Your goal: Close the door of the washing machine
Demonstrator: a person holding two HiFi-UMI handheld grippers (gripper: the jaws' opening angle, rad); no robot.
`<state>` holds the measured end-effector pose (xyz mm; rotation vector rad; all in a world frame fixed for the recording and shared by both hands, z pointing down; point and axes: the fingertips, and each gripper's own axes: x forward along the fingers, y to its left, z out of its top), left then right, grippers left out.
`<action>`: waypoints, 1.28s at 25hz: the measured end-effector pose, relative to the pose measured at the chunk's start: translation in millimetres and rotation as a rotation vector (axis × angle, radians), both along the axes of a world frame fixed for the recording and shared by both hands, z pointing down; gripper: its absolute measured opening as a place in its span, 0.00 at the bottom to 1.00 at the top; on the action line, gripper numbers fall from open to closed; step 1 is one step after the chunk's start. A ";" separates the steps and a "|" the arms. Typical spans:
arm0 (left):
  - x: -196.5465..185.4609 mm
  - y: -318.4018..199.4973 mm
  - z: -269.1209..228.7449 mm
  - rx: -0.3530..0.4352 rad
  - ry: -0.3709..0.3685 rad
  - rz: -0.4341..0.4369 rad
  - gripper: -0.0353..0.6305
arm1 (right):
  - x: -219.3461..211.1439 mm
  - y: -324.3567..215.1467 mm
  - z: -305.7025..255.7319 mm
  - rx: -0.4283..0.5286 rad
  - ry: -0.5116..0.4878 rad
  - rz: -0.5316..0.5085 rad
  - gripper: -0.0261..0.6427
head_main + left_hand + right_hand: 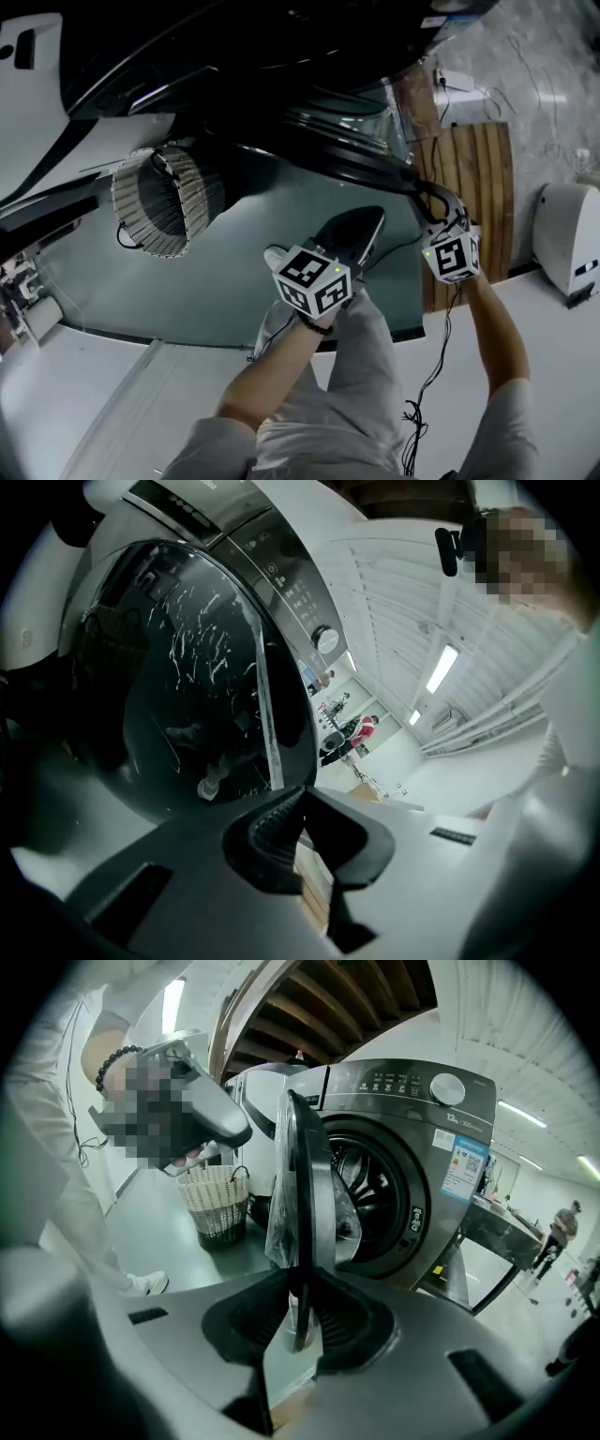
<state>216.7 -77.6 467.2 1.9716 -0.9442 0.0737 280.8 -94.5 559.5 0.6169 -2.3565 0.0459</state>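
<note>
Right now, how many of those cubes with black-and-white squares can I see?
2. One cube rides on the left claw, above the person's leg in the head view. The other cube rides on the right claw, further right. None seem hidden.
</note>
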 end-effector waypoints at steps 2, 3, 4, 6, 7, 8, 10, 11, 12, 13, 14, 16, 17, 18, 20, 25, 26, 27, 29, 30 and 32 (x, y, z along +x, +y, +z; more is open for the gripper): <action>0.6 -12.6 -1.5 0.042 -0.017 0.025 0.06 | 3.4 -14.2 0.5 0.007 0.002 -0.004 0.18; 1.5 -19.5 -2.4 0.068 -0.032 0.041 0.06 | 5.6 -22.1 0.9 0.012 0.006 -0.001 0.18; 2.5 -26.5 -3.4 0.094 -0.050 0.058 0.06 | 7.6 -30.2 1.2 0.017 0.009 0.005 0.18; 4.7 -40.0 -5.8 0.143 -0.082 0.091 0.06 | 9.9 -46.2 1.0 0.023 0.014 0.023 0.19; 6.4 -46.3 -7.1 0.167 -0.096 0.110 0.06 | 10.9 -53.7 1.2 0.027 0.018 0.028 0.19; 8.6 -52.2 -8.2 0.191 -0.111 0.130 0.06 | 11.9 -61.3 1.5 0.031 0.023 0.030 0.20; 13.8 -63.0 -10.1 0.237 -0.138 0.171 0.06 | 13.4 -76.5 1.4 0.043 0.034 0.025 0.20; 16.0 -67.8 -10.7 0.256 -0.144 0.188 0.06 | 13.7 -83.8 1.0 0.047 0.038 0.020 0.20; 17.7 -72.4 -10.9 0.269 -0.144 0.200 0.06 | 14.0 -90.5 0.9 0.049 0.043 0.012 0.20; 18.7 -77.0 -10.8 0.275 -0.138 0.207 0.06 | 14.3 -96.8 1.2 0.049 0.049 -0.001 0.20; 19.2 -81.5 -10.3 0.278 -0.130 0.213 0.06 | 14.5 -102.8 1.6 0.049 0.056 -0.019 0.20; 18.9 -91.0 -8.4 0.280 -0.119 0.226 0.06 | 14.5 -114.9 2.4 0.051 0.073 -0.060 0.20; 18.4 -96.0 -7.3 0.283 -0.121 0.233 0.06 | 14.4 -121.3 2.4 0.053 0.082 -0.076 0.20; 17.7 -101.0 -6.2 0.288 -0.127 0.241 0.06 | 14.1 -127.7 2.2 0.054 0.091 -0.086 0.20; 15.4 -111.3 -4.2 0.304 -0.150 0.254 0.06 | 13.4 -140.0 2.0 0.058 0.099 -0.087 0.20; 8.2 -140.6 -6.8 0.380 -0.213 0.242 0.06 | 12.4 -164.5 1.8 0.073 0.103 -0.058 0.21; 7.4 -145.7 -8.9 0.397 -0.223 0.235 0.06 | 12.0 -168.2 1.7 0.077 0.105 -0.056 0.21; 6.8 -150.1 -10.9 0.412 -0.229 0.227 0.06 | 11.6 -172.1 1.6 0.080 0.107 -0.053 0.22; 6.3 -157.0 -13.8 0.433 -0.233 0.212 0.06 | 10.7 -180.8 1.2 0.089 0.110 -0.039 0.22; 6.3 -159.3 -14.4 0.438 -0.232 0.207 0.06 | 10.1 -185.5 1.1 0.094 0.112 -0.030 0.22; 6.9 -162.4 -14.4 0.443 -0.232 0.204 0.06 | 8.9 -195.1 0.9 0.104 0.116 -0.011 0.23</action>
